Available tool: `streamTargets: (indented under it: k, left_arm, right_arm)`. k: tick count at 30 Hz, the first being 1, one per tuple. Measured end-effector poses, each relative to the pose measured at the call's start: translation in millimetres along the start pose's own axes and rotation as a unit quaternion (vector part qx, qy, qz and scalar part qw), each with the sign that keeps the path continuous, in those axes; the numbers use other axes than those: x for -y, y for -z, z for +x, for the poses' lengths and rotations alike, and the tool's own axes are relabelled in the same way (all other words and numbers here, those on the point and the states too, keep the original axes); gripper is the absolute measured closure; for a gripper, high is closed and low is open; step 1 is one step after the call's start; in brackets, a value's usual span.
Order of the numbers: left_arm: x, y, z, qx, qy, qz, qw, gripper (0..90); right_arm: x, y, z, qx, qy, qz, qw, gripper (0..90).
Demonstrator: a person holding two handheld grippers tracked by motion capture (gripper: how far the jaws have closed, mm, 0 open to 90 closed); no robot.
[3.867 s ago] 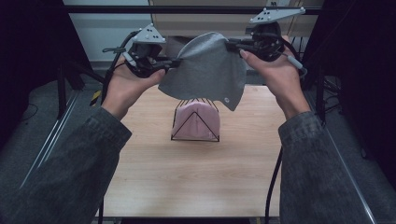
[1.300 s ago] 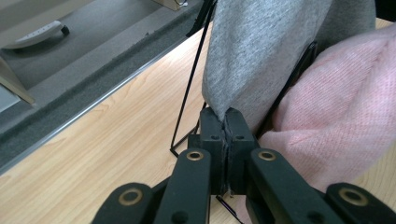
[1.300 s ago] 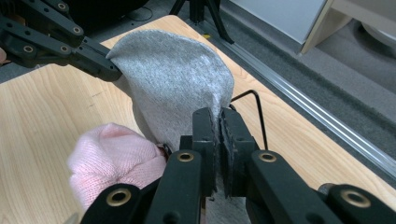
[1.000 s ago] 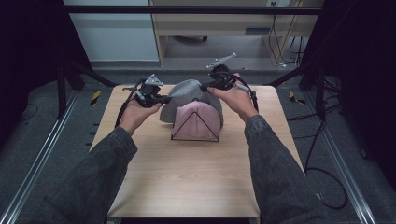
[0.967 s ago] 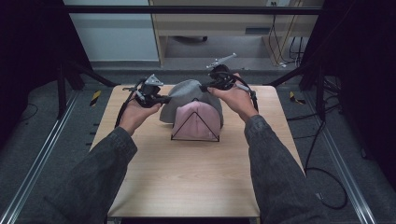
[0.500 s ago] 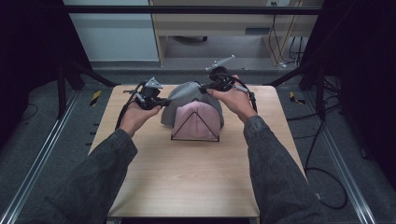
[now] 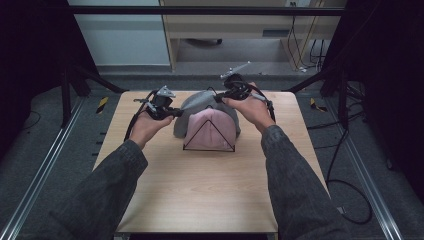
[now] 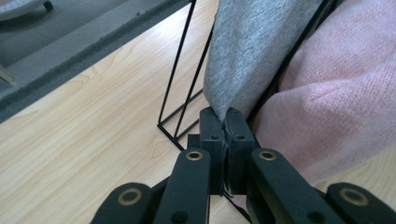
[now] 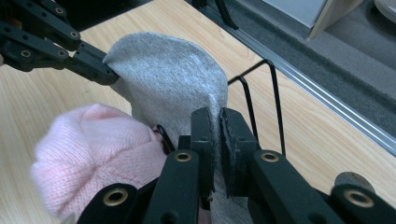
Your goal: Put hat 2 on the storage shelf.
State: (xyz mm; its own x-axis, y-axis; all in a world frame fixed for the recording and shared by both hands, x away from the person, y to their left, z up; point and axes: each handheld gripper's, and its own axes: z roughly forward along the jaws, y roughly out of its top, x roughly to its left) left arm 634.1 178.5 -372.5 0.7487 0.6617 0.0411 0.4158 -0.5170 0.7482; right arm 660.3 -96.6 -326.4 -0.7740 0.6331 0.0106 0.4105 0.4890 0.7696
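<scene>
On the left of the high view, the left gripper (image 7: 176, 113) has its jaws pressed together on the edge of the grey hat (image 7: 196, 102), pinching the knit so the opening stays stretched. In its own view that edge (image 8: 225, 122) is clamped just beside the wire of the black rack (image 8: 180, 77). In the middle, the grey hat sits over the back of the rack (image 7: 209, 148), behind the pink hat (image 7: 212, 129) hung on the front. On the right, the right gripper (image 7: 218, 95) holds the opposite edge (image 9: 216, 140); its jaws show a thin gap there, so the pinch looks light. With 2 grips, the hat likely stays spread to slide down over the wire.
</scene>
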Motion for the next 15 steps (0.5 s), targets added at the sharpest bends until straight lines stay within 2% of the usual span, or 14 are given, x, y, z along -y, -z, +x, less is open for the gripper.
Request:
streamTargets:
  k: [5,11,15]
  left_arm:
    - [2.2,-2.5,-1.4,0.0,-0.002,0.004,1.0,87.9]
    - [2.4,-2.6,-1.7,-0.002,-0.002,0.003,1.0,86.3]
    - [3.2,-3.0,-2.1,-0.003,0.005,0.003,1.0,85.5]
  right_arm:
    - [2.2,-1.4,0.4,0.003,-0.003,0.005,1.0,81.2]
    - [3.2,0.9,0.0,0.01,-0.008,0.001,0.9999,69.8]
    - [3.3,3.6,0.2,0.009,-0.02,-0.002,0.9998,58.3]
